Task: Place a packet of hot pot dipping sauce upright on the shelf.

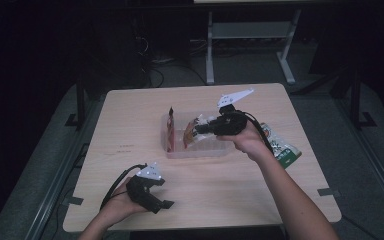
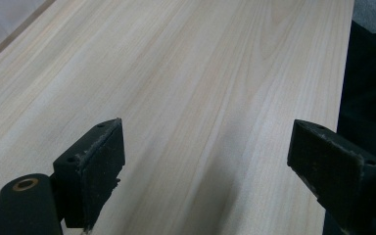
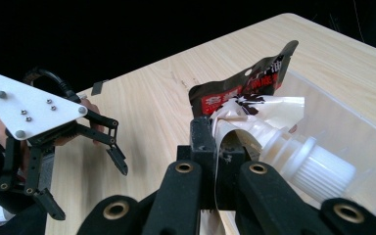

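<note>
Two claws are in play, and we reach with the right one. Our right claw (image 3: 219, 161) is clamped on a spouted pouch (image 3: 274, 147), holding it over the clear bin (image 1: 200, 150) at mid-worktop (image 1: 130, 120); the pouch's cap points right and away from the claw. A dark packet (image 1: 170, 125) stands on edge at the bin's left end, so the free space lies right of it. Our left claw (image 2: 205, 166) gapes wide, bare, at the near-left, well apart.
</note>
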Action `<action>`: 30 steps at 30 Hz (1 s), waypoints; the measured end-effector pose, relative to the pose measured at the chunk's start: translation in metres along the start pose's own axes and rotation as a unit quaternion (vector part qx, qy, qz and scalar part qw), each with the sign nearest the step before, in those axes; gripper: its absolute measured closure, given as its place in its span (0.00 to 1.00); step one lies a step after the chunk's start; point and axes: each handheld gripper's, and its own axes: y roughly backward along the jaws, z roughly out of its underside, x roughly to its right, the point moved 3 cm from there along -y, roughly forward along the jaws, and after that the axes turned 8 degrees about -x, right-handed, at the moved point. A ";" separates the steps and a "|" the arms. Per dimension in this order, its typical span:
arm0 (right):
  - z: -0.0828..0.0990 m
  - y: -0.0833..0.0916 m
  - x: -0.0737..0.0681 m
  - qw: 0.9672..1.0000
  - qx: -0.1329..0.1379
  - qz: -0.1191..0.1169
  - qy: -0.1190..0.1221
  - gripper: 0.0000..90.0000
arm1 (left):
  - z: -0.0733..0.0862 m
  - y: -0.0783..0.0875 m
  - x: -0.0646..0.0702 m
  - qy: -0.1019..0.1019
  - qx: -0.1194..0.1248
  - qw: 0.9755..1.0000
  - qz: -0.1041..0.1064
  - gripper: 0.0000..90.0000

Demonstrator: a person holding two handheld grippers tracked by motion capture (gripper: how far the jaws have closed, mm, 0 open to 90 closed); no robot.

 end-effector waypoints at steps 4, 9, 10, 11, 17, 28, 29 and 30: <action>0.002 -0.006 0.004 1.000 -0.006 0.001 -0.003 0.99 | 0.000 -0.001 0.000 -0.002 -0.002 1.000 0.001 0.15; 0.003 -0.015 0.008 1.000 -0.016 0.003 -0.007 0.99 | 0.000 -0.001 0.000 -0.002 -0.002 1.000 0.001 0.15; 0.004 -0.017 0.009 1.000 -0.017 0.002 -0.009 0.99 | 0.000 -0.001 0.000 -0.001 -0.002 1.000 0.001 0.15; 0.004 -0.019 0.010 1.000 -0.017 0.001 -0.009 0.99 | 0.000 -0.001 0.000 -0.001 -0.001 1.000 0.002 0.15; 0.005 -0.028 0.016 1.000 -0.016 -0.003 -0.017 0.99 | 0.000 -0.002 0.000 -0.005 -0.002 1.000 0.001 0.15; 0.007 -0.048 0.023 0.999 -0.029 -0.005 -0.031 0.99 | 0.001 -0.003 0.000 -0.007 -0.009 1.000 0.004 0.15; 0.007 -0.050 0.023 0.999 -0.031 -0.003 -0.031 0.99 | 0.001 -0.003 0.000 -0.008 -0.010 1.000 0.004 0.15; 0.008 -0.051 0.024 0.999 -0.033 -0.003 -0.032 0.99 | 0.001 -0.003 0.000 -0.007 -0.010 1.000 0.005 0.15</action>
